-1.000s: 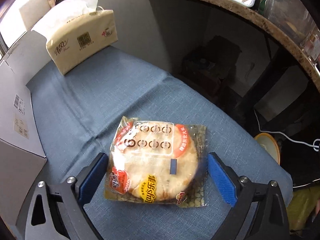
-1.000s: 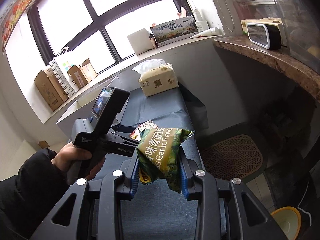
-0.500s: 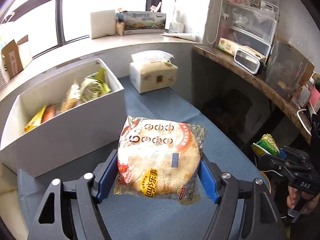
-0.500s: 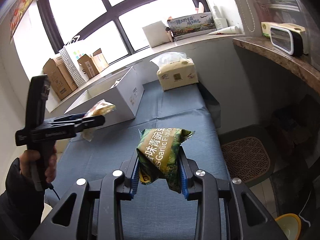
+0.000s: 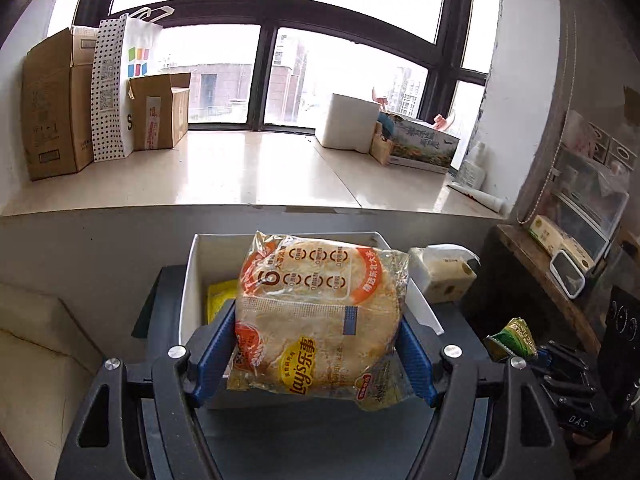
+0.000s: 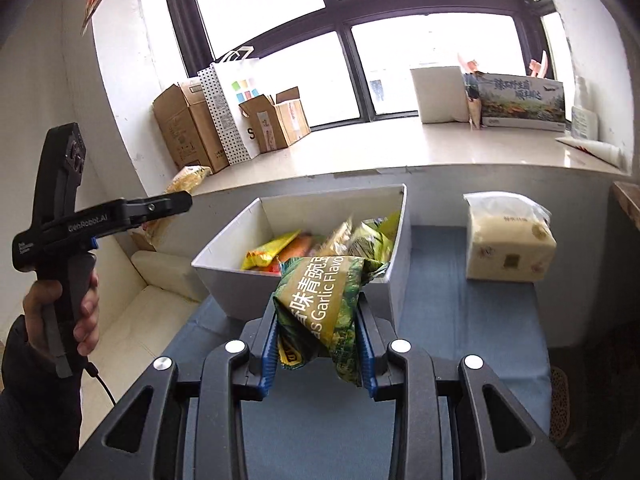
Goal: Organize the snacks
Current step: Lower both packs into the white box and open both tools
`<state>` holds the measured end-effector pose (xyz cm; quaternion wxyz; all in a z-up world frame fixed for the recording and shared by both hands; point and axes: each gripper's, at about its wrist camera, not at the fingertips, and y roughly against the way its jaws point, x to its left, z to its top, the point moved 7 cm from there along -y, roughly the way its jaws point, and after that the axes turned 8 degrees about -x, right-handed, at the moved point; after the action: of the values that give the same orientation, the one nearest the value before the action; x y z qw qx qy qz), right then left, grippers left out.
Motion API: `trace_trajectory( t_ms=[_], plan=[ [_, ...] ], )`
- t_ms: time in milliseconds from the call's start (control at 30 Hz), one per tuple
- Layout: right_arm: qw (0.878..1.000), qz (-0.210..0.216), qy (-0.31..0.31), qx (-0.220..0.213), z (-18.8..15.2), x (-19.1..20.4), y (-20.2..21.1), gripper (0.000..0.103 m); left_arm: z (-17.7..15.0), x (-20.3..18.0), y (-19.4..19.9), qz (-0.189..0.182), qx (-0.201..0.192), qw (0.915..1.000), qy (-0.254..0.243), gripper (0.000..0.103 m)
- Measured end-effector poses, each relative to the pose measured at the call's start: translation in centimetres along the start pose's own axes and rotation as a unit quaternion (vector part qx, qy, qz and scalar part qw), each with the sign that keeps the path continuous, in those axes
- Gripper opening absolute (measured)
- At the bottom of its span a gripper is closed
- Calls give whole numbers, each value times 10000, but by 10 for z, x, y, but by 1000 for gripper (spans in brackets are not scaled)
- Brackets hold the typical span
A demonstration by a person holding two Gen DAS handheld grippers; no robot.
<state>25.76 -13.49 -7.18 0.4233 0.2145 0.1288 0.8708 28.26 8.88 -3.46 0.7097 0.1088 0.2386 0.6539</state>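
Note:
My left gripper (image 5: 316, 356) is shut on a round orange-and-yellow Lay's snack pack (image 5: 320, 320), held up in the air in front of the white box (image 5: 192, 280). In the right wrist view the same left gripper (image 6: 176, 200) hangs at the left, held by a hand (image 6: 60, 308). My right gripper (image 6: 318, 344) is shut on a green garlic-flavour snack bag (image 6: 320, 300) just before the white box (image 6: 224, 268), which holds several yellow, orange and green snack packs (image 6: 320, 240).
A tissue pack (image 6: 508, 240) stands on the blue cloth (image 6: 460, 320) right of the box. Cardboard boxes (image 6: 192, 128), a paper bag (image 6: 236, 100) and a printed carton (image 6: 520, 96) line the window sill. A stone shelf (image 5: 540, 264) runs along the right.
My left gripper closed on the Lay's pack, lifted it off the cloth and swung it toward the white box. My right gripper carried the green bag closer to the box.

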Motion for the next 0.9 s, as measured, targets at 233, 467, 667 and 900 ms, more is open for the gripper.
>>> trace_trajectory(
  t_ms=[233, 467, 667, 900],
  plan=[
    [9997, -148, 70, 175, 56, 1, -74, 36, 16, 20, -55, 239, 220, 9995, 23, 78],
    [9970, -586, -186, 470, 57, -23, -117, 103, -6, 32, -92, 616, 824, 9943, -280, 103],
    [9982, -455, -296, 247, 55, -27, -105, 103, -22, 45, -92, 596, 851, 9946, 76, 103],
    [9983, -456, -165, 311, 54, -19, -106, 103, -19, 31, -80, 554, 688, 9961, -71, 103]
  ],
)
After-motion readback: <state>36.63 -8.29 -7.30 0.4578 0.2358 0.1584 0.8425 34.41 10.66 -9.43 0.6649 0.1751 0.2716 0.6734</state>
